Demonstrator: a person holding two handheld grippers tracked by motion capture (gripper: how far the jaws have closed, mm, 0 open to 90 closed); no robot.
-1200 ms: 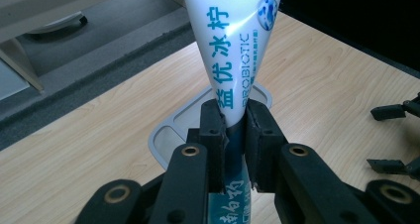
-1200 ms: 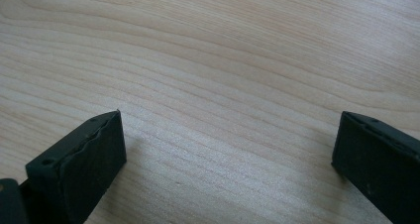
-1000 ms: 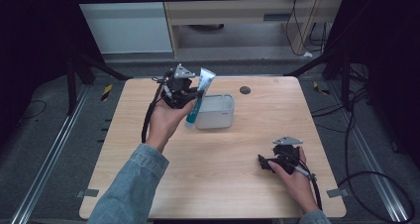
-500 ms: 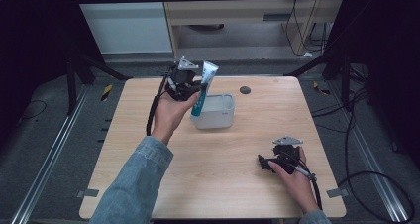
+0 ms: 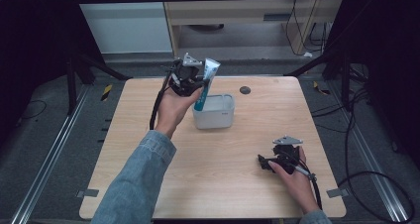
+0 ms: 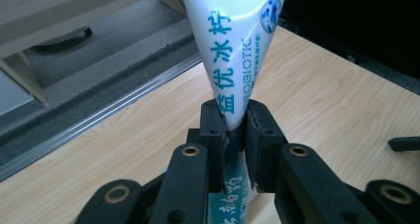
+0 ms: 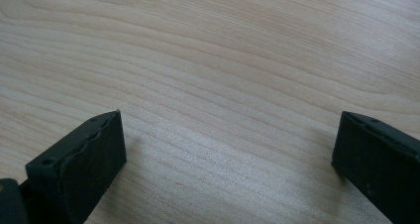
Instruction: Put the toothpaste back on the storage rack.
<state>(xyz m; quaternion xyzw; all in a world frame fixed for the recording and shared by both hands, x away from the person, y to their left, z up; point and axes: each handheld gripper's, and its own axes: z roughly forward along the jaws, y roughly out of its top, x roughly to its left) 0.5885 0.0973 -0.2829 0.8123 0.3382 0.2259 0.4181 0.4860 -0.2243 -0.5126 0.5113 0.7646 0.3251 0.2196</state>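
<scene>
A white toothpaste tube with blue lettering (image 5: 204,85) is held upright in the air, its lower end over the rim of a white rectangular tub (image 5: 215,116) at the table's far middle. My left gripper (image 5: 194,81) is shut on the tube; in the left gripper view its black pads pinch the tube (image 6: 233,60) near the middle and the crimped end fans out above my left gripper (image 6: 236,130). My right gripper (image 5: 261,162) rests low on the table at the near right, and in the right gripper view its jaws stand wide apart over bare wood around my right gripper (image 7: 228,149).
A small dark round disc (image 5: 244,90) lies on the wooden table (image 5: 223,184) behind the tub. A light cabinet (image 5: 237,16) and black frame bars stand beyond the far edge. Cables trail off the right side of the table.
My left gripper has carried the toothpaste tube a little to the right, toward the tub. The right gripper has stayed where it was.
</scene>
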